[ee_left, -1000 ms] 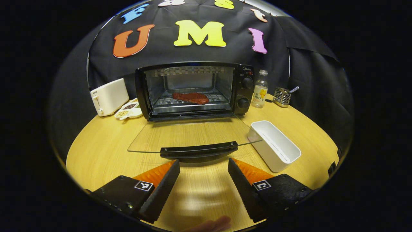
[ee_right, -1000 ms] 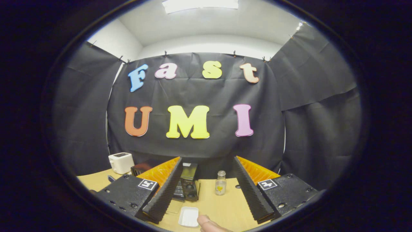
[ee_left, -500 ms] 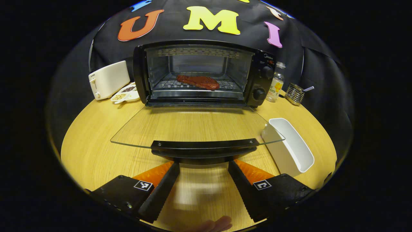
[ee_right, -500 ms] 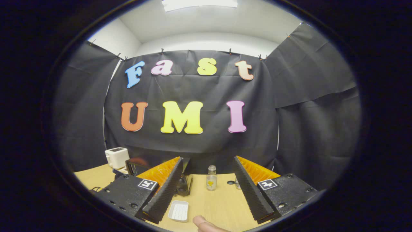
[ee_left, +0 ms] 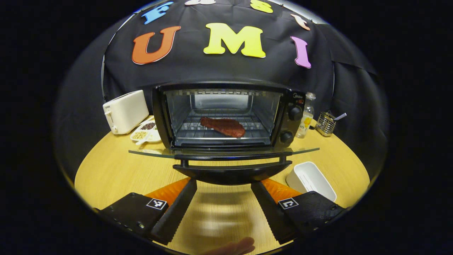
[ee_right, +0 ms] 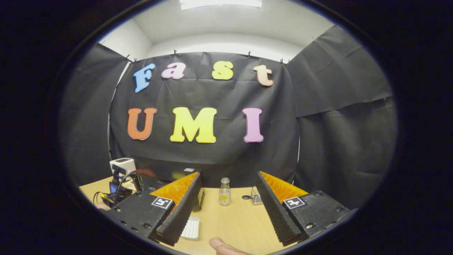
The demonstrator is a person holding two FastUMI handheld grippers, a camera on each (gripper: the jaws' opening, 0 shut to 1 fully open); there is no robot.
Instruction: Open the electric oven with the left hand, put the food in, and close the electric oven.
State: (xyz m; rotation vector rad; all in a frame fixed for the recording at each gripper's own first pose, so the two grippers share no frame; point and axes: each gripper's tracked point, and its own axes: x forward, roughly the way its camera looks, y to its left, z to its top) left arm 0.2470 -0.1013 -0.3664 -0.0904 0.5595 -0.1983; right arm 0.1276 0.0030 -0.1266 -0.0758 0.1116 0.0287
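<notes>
The black electric oven stands open in the left gripper view. Its glass door lies flat and is seen edge-on. The door's black handle sits just beyond my left gripper, whose fingers are open and hold nothing. A reddish-brown piece of meat lies on the wire rack inside. In the right gripper view, my right gripper hangs open and empty, high above the table. A corner of the oven shows behind its left finger.
On the wooden table stand a white toaster, a seasoning dish, a small bottle and a wire holder. A white tray lies right of the door. A person's fingertip shows at the bottom.
My left gripper has sunk lower, so the door now appears edge-on instead of from above, with the handle nearer its fingertips. The right gripper has drifted to the right; both stay open.
</notes>
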